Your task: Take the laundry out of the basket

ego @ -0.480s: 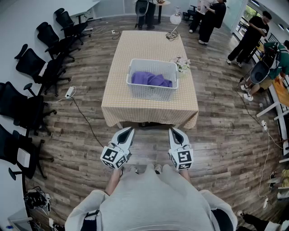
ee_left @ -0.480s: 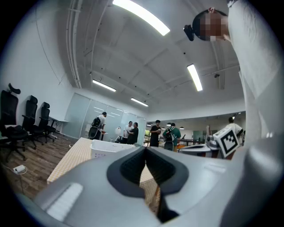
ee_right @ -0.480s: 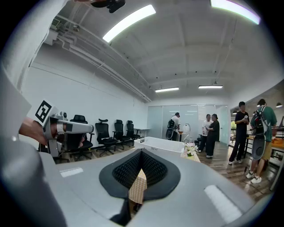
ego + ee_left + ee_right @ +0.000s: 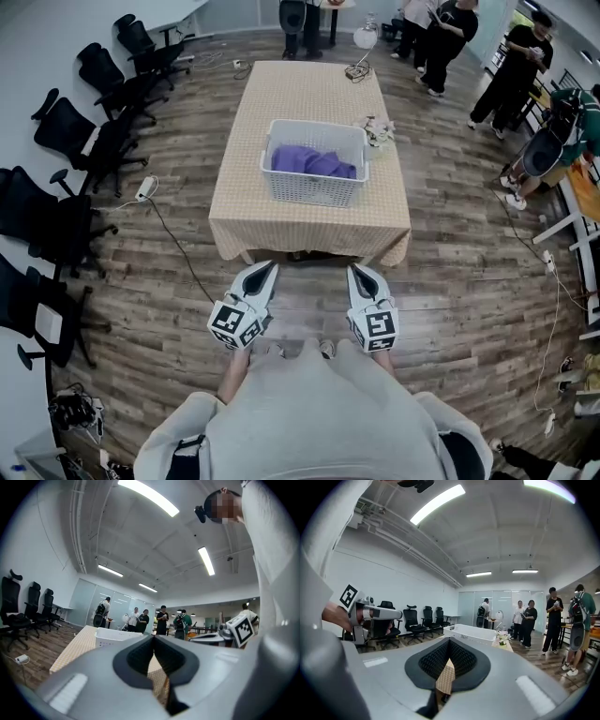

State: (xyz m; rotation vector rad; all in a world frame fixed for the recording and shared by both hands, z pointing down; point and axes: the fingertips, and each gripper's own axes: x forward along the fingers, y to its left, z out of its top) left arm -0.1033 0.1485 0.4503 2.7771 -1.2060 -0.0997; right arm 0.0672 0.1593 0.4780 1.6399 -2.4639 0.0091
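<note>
Fingers (image 4: 138,658) together, nothing between, on left gripper (image 4: 268,273) and right gripper (image 4: 357,274); basket (image 4: 314,193) well ahead of their tips. I risk shoving it if they reach the purple laundry (image 4: 309,162) closed.

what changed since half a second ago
Barely anything: the whole head view shifted a hair, and the bystanders beyond the table shuffled a little. Nothing was taken hold of or let go. The left gripper and right gripper stay shut and empty, short of the table; the purple laundry still lies in the white basket.
</note>
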